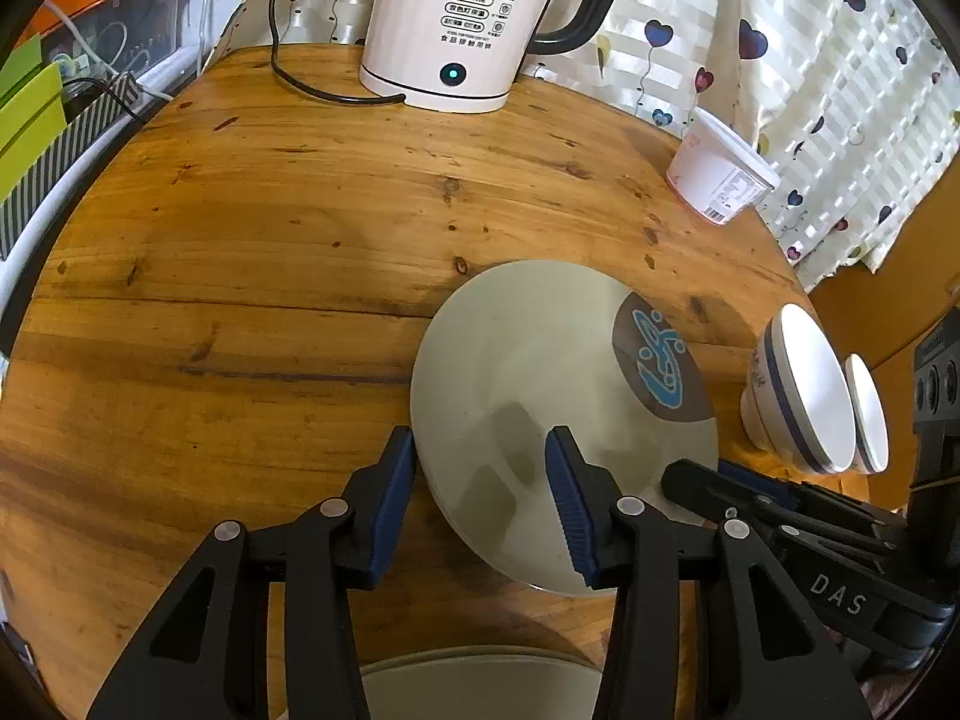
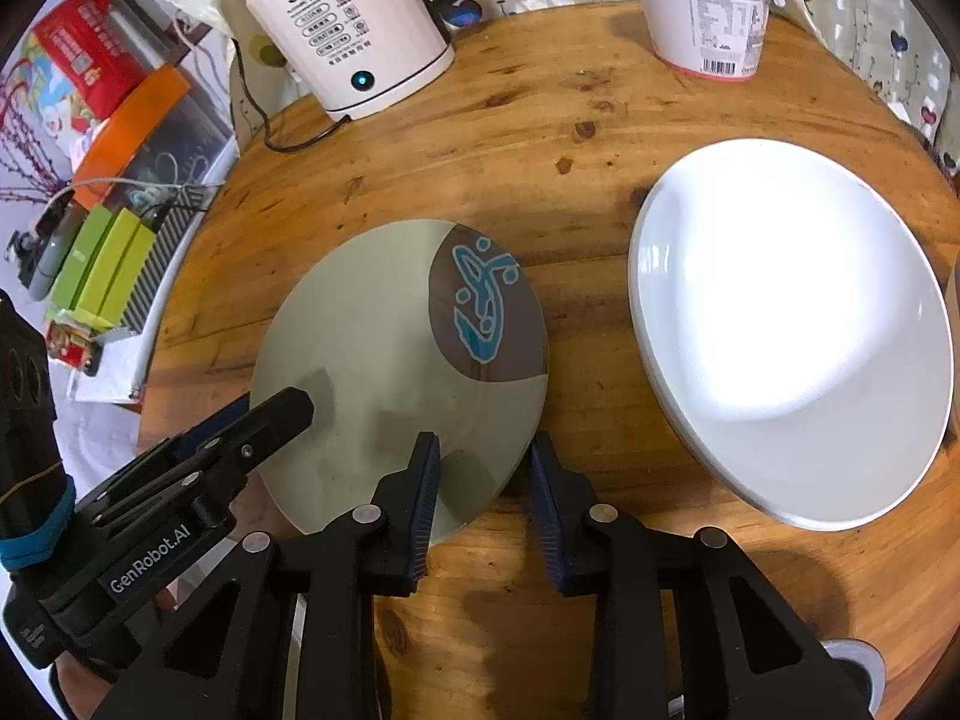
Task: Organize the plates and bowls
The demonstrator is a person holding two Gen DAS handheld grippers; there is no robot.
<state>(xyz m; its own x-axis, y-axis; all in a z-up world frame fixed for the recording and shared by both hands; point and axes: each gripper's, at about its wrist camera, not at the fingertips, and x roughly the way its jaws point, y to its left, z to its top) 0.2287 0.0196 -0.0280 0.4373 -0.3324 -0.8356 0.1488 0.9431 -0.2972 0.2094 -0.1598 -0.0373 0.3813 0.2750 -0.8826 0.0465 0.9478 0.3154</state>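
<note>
Plainly both grippers, left gripper (image 1: 480,504) and right gripper (image 2: 483,504), straddle the near rim of the grey plate (image 2: 384,348) with fingers apart on the table (image 2: 600,138); uneven closing could tip it against the white plate (image 2: 792,324) to its right.

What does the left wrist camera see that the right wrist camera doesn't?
Only the left wrist view shows two white bowls with a dark blue stripe at the table's right edge, and a pale plate rim at the bottom.

Only the right wrist view shows the big plain white plate and a red box off the table.

Both show the round wooden table, the grey-green plate with a blue fish design, the white electric kettle, the white lidded tub, and both open tongs at the grey-green plate's edges.
</note>
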